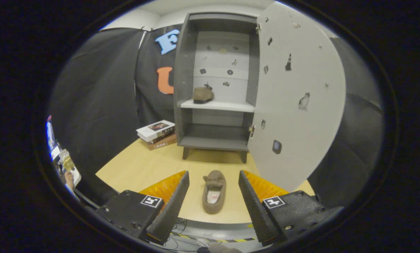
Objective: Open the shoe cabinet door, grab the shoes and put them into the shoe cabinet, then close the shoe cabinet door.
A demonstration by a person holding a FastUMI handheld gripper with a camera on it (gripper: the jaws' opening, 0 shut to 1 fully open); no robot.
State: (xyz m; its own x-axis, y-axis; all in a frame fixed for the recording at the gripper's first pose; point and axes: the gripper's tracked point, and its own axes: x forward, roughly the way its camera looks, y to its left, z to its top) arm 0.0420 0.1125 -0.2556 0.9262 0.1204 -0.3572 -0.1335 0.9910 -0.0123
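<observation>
gripper (213, 182) poised with jaws spread wide, empty, either side of brown slipper (214, 191) on near bench (139, 168); its mate (202, 95) already on far cabinet shelf (227, 105). risk: soft upper collapsing, or clipping open door (297, 105) at right.

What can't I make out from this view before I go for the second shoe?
- Whether the open tool is level with the shoe on the table or above it: one gripper view gives no depth.
- The cabinet's lower compartment: dim, its back in shadow.
- The right side of the cabinet: the open door covers it.
- The shoe on the shelf: too small to tell how it sits.
- The books' covers: too small.
</observation>
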